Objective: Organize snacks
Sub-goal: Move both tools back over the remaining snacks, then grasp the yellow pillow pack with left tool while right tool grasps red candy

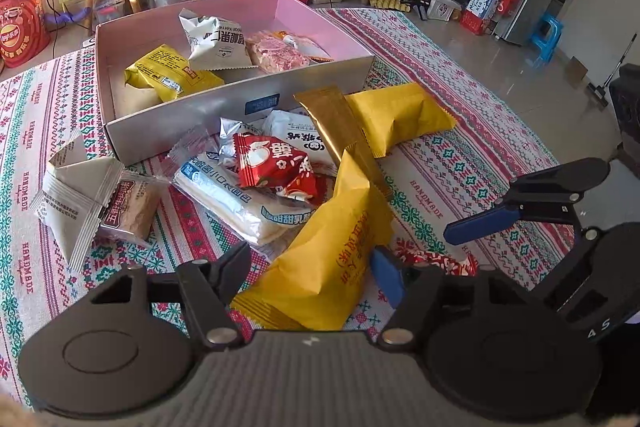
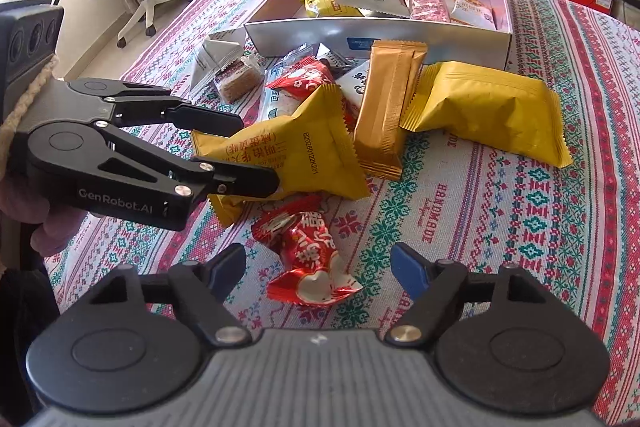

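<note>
Left gripper (image 2: 256, 151) clamps yellow packet (image 2: 288, 155); right gripper (image 2: 320, 267) gapes, straddling red candy (image 2: 308, 251).

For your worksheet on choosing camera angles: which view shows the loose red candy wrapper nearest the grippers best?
The right wrist view: the red candy wrapper lies whole and unobstructed on the tablecloth. In the left wrist view only a sliver of it shows, behind that gripper's own blue finger and linkage.
</note>
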`<action>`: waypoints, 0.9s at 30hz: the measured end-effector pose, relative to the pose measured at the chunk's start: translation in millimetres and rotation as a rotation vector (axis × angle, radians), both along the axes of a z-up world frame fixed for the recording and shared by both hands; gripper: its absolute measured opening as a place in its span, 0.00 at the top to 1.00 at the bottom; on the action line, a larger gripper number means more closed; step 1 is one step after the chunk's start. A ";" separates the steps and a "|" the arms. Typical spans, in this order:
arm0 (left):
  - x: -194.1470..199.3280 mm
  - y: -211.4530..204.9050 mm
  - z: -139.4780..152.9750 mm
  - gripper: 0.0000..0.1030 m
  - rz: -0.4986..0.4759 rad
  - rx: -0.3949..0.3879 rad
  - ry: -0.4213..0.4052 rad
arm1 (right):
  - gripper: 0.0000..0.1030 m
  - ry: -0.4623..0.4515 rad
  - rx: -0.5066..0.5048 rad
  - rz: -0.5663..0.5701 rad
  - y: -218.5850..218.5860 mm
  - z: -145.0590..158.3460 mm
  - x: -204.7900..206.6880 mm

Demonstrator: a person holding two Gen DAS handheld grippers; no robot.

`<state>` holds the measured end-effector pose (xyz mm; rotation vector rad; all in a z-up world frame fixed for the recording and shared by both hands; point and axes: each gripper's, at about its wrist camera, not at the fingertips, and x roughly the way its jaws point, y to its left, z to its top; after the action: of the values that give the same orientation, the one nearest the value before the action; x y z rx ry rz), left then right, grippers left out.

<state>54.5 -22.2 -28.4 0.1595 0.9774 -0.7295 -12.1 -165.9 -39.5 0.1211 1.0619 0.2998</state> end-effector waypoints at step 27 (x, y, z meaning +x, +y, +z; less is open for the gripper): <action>0.0 -13.7 -4.5 0.52 0.068 0.039 0.086 | 0.69 -0.016 -0.092 0.003 9.2 0.2 9.9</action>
<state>54.5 -35.9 -32.9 0.1290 1.0744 -0.6593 -2.2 -156.8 -39.4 0.0346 1.0580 0.2537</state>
